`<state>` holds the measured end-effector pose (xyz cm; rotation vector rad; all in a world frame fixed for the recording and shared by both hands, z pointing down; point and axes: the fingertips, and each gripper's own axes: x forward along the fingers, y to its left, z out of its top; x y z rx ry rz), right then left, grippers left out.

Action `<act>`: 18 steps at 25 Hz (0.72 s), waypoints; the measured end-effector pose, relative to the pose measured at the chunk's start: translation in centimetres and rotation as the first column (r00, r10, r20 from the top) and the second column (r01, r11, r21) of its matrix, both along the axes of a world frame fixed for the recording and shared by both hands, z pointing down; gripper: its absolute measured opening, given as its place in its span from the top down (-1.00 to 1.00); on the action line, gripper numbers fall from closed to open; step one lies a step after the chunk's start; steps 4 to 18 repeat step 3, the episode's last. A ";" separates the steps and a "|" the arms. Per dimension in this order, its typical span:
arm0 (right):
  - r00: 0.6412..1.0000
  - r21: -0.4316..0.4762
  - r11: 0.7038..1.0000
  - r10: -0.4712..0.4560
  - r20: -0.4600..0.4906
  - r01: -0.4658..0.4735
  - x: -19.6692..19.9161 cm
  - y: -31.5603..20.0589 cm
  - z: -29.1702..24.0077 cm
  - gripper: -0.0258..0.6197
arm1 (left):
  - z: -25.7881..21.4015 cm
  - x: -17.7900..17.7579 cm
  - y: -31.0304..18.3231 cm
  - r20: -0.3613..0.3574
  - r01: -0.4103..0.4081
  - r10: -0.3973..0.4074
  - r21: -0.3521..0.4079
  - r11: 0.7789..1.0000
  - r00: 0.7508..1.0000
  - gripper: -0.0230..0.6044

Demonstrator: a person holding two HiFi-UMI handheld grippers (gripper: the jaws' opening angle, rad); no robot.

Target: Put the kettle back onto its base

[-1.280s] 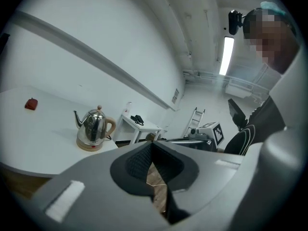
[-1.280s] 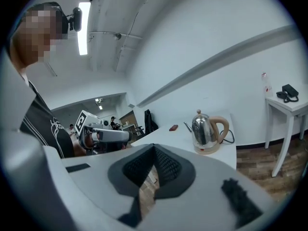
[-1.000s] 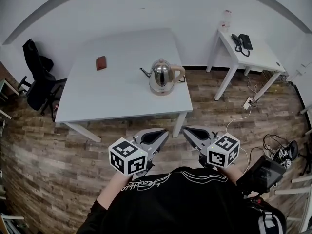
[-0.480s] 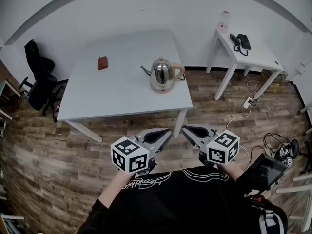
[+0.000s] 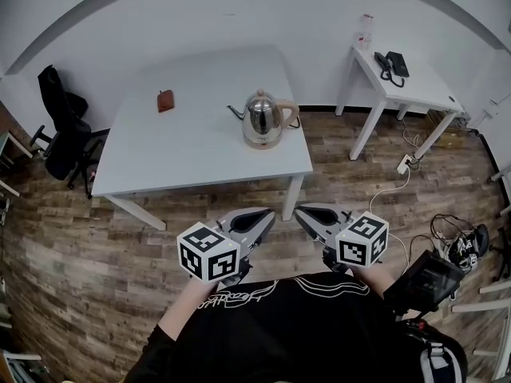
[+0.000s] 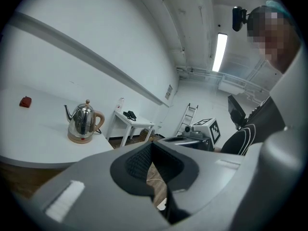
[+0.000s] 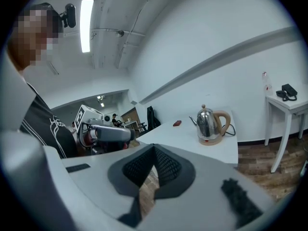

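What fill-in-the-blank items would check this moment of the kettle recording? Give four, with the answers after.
1. The kettle stands on its ____ on the white table.
2. The left hand-held gripper and the right hand-held gripper both have their jaws ____, with nothing between them.
3. In the head view the kettle's spout points toward the picture's ____.
4. A black jacket hangs over the ____ beside the table.
Missing words: base; shut; left; chair.
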<state>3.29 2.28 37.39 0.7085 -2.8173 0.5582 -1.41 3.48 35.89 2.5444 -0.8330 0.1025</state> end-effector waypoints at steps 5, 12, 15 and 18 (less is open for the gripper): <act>1.000 -0.002 1.000 -0.009 -0.001 0.009 -0.4 0.0 0.2 0.91 | 0.1 -0.2 -0.2 -0.003 0.006 -0.006 -0.001 1.000 1.000 0.91; 1.000 -0.002 1.000 -0.009 -0.001 0.009 -0.4 0.0 0.2 0.91 | 0.1 -0.2 -0.2 -0.003 0.006 -0.006 -0.001 1.000 1.000 0.91; 1.000 -0.002 1.000 -0.009 -0.001 0.009 -0.4 0.0 0.2 0.91 | 0.1 -0.2 -0.2 -0.003 0.006 -0.006 -0.001 1.000 1.000 0.91; 1.000 -0.002 1.000 -0.009 -0.001 0.009 -0.4 0.0 0.2 0.91 | 0.1 -0.2 -0.2 -0.003 0.006 -0.006 -0.001 1.000 1.000 0.91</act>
